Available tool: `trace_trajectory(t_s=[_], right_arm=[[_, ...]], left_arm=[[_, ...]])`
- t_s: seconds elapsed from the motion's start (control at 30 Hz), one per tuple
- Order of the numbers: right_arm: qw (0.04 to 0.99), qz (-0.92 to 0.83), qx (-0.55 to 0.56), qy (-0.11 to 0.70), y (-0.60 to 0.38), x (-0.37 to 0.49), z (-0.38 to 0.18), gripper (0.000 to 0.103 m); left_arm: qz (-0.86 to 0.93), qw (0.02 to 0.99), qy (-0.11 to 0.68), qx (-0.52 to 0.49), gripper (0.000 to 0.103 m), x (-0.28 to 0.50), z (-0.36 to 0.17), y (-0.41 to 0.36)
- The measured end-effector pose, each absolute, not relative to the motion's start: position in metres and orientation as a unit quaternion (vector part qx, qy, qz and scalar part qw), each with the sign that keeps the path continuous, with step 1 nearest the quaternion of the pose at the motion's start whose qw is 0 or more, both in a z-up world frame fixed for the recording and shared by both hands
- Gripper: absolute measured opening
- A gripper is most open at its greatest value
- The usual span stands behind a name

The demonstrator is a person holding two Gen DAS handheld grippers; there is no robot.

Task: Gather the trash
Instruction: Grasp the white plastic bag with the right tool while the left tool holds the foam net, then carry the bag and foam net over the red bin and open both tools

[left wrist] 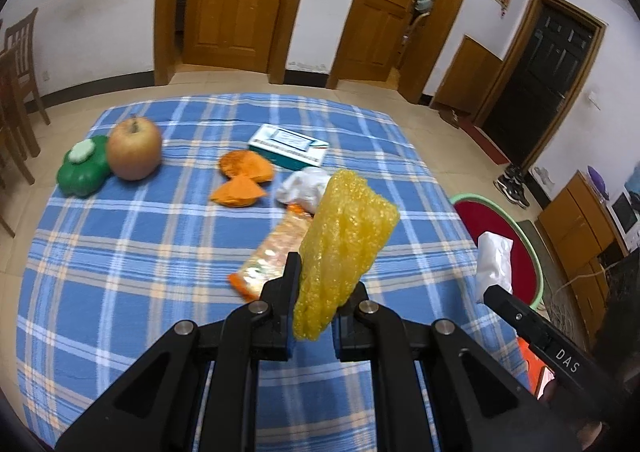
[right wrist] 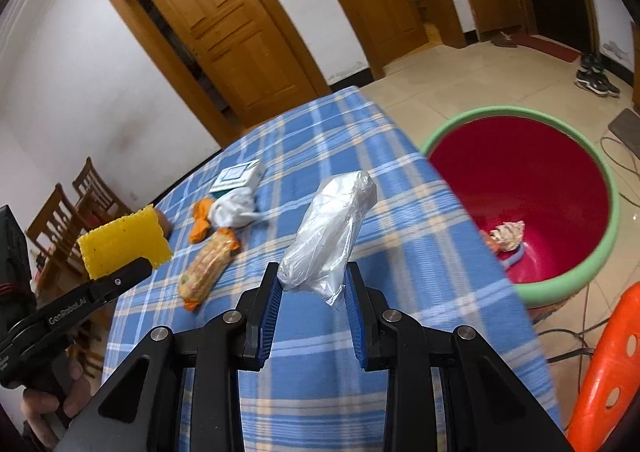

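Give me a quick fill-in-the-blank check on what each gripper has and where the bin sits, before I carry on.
1. The left gripper is shut on a piece of foam wrap coloured ____.
2. The right gripper is shut on a crumpled clear plastic ____.
3. The basin on the floor beside the table is green outside and ____ inside.
4. Next to the apple lies a ____ flower-shaped container.

Missing words: yellow; bag; red; green

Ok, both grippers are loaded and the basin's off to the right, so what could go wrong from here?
The right gripper pinches only the end of the clear plastic wrapper, so it may slip before the red basin. The yellow foam piece stands tall in the left gripper and could snag.
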State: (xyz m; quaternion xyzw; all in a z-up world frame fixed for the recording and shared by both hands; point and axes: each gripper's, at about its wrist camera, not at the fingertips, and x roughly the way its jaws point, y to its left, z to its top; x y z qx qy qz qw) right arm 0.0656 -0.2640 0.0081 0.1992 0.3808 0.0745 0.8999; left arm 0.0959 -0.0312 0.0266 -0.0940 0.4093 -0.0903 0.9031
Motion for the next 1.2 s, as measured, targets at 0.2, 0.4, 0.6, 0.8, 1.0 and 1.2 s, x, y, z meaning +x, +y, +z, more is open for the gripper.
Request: trace_trajectory(t_s=[0.2, 0.4, 0.6, 0.8, 1.0, 1.2], right_arm=[[0.901, 0.043, 0.220, 0.372, -0.297, 0.061, 0.007, 0.031], [0.898, 0.012, 0.241, 0.368, -0.330, 0.057, 0.003, 0.031], [0.892, -0.016, 0.258, 0.370, -0.359, 0.058, -0.003, 0.031], [0.885, -0.043, 0.267, 0.379, -0.380, 0.059, -0.012, 0.034], [0.876, -0.056, 0.279, 0.389, -0.395, 0.060, -0.020, 0.035], [0.871, -0.063, 0.287, 0.394, -0.402, 0.059, -0.022, 0.036]], left_arm=[[-0.111, 0.900, 0.414, -0.078, 0.012, 0.101, 0.027, -0.061], [-0.138, 0.894, 0.422, -0.057, 0.012, 0.109, 0.024, -0.097], [-0.165, 0.887, 0.428, -0.042, 0.012, 0.116, 0.023, -0.129], [-0.190, 0.878, 0.437, -0.032, 0.012, 0.123, 0.020, -0.158], [-0.207, 0.871, 0.445, -0.022, 0.012, 0.132, 0.014, -0.179], [-0.227, 0.864, 0.449, -0.010, 0.012, 0.137, 0.009, -0.200]])
